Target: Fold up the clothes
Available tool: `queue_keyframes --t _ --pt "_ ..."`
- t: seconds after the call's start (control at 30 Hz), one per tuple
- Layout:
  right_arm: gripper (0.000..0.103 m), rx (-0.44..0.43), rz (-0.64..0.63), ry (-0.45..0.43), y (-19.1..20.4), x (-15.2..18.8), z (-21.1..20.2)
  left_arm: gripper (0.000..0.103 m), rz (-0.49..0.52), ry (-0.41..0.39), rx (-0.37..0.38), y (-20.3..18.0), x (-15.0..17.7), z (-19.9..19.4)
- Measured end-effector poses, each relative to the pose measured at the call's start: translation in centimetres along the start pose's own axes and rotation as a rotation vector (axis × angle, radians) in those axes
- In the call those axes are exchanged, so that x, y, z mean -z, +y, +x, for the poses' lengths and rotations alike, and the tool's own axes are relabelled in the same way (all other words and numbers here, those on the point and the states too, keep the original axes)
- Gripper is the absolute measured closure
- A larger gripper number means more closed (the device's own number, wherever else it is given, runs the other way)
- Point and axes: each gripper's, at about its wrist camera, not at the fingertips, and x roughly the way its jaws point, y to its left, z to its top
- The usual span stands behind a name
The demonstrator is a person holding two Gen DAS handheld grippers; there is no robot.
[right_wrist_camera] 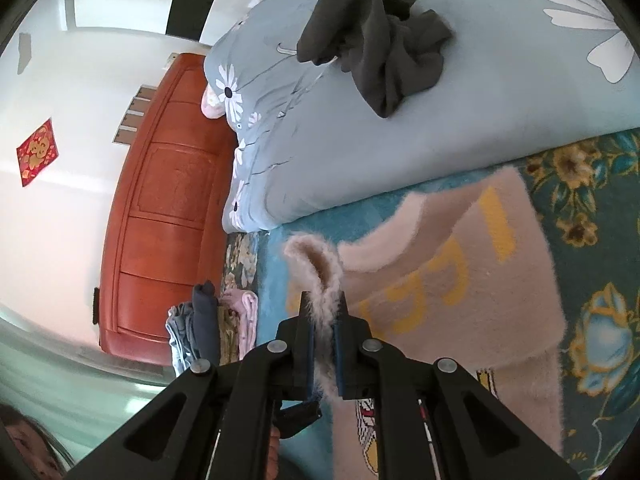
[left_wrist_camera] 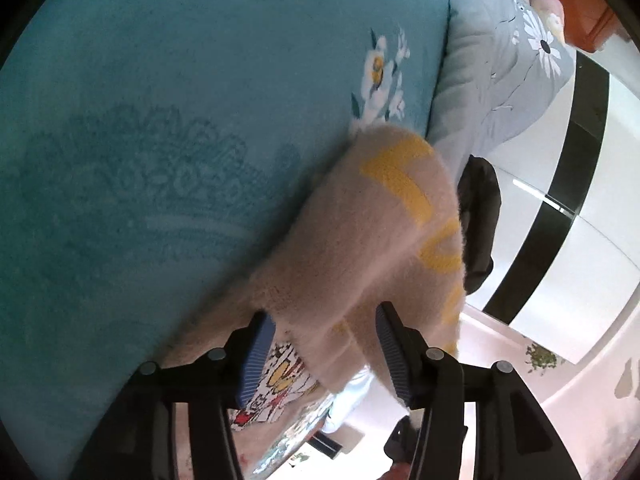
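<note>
Two grippers at work: right gripper (right_wrist_camera: 324, 344) clenched on fuzzy sweater (right_wrist_camera: 448, 280) edge, sweater spread on the bed (left_wrist_camera: 160, 120); left gripper (left_wrist_camera: 320, 356) released, jaws apart over it. Risk: slick fuzz slipping out mid-fold, bunching the fold.

My left gripper (left_wrist_camera: 324, 354): jaws spread wide apart, 2 blue ribbed pads (left_wrist_camera: 256, 360) facing each other across a broad gap. Nothing pinched between them; fuzzy beige sweater (left_wrist_camera: 352, 240) hangs in the gap and just ahead of the tips, the left pad against its edge. Black linkage arms angle back toward the camera.

My right gripper (right_wrist_camera: 323, 320): jaws drawn close together, blue pads (right_wrist_camera: 338, 344) clamped on a fuzzy fold of that sweater, which stands up between the fingertips. Part of my hand shows below the linkage, low in the right wrist view.
</note>
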Motion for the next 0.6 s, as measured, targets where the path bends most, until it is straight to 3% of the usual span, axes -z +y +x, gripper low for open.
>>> queue_keyframes --t 0.1,0.13,0.3,0.37,0.47,0.6 --pt "0.095 -0.005 -0.013 0.014 0.2 0.2 0.1 0.074 0.024 -0.017 -0.036 -0.2 0.3 -0.4" --pt "0.095 -0.012 -0.016 0.020 0.4 0.3 0.1 0.077 0.025 -0.024 -0.042 -0.1 0.4 -0.6" --pt "0.095 -0.077 -0.026 0.009 0.9 0.7 -1.0 0.080 0.019 -0.020 0.011 0.2 0.2 -2.1" --pt "0.095 -0.018 -0.033 -0.022 0.1 0.3 -1.8 0.080 0.006 -0.009 0.029 0.4 -0.3 -2.5" --pt "0.095 0.185 -0.019 -0.008 -3.3 -0.4 -0.9 0.080 -0.003 -0.009 0.023 0.9 -0.7 -2.8" --pt "0.095 0.259 0.009 -0.005 -5.2 0.3 -0.5 0.079 0.015 -0.023 0.003 1.0 -1.3 -3.9"
